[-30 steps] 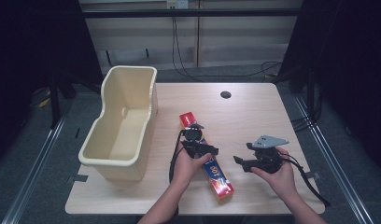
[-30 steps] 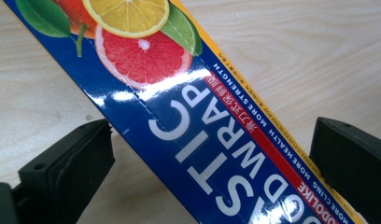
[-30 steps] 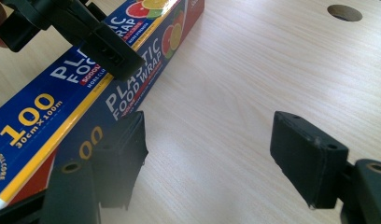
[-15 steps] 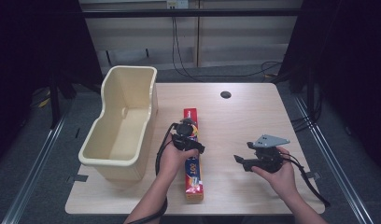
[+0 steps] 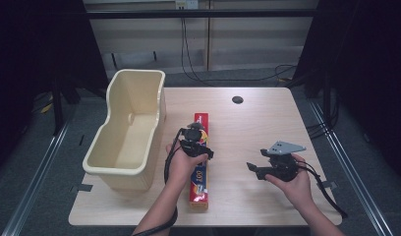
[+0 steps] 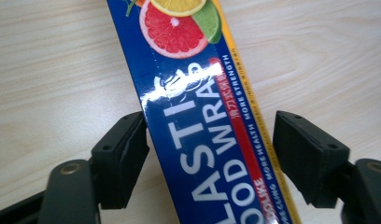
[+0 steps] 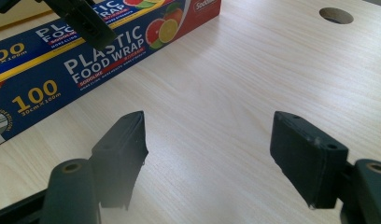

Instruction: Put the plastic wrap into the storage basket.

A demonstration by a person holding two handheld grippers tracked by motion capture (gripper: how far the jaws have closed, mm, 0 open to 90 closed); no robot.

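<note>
While the left hand-held gripper [image 6: 209, 154] has been closing around the plastic-wrap box [image 6: 202, 140] (right [image 7: 209, 156] spread), a tub [image 5: 127, 132] stands beside.

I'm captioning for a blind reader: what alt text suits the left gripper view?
A blue plastic food wrap box lies slantwise on a pale wooden table between the left hand-held gripper's two black jaws. One jaw touches its edge; the other stands just clear.

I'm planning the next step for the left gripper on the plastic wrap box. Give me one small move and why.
Probably close the left gripper a little more. Its jaws have just been closing around the plastic wrap box; one pad meets the box's edge, while the other pad stands off it, so the grip looks unfinished.
</note>
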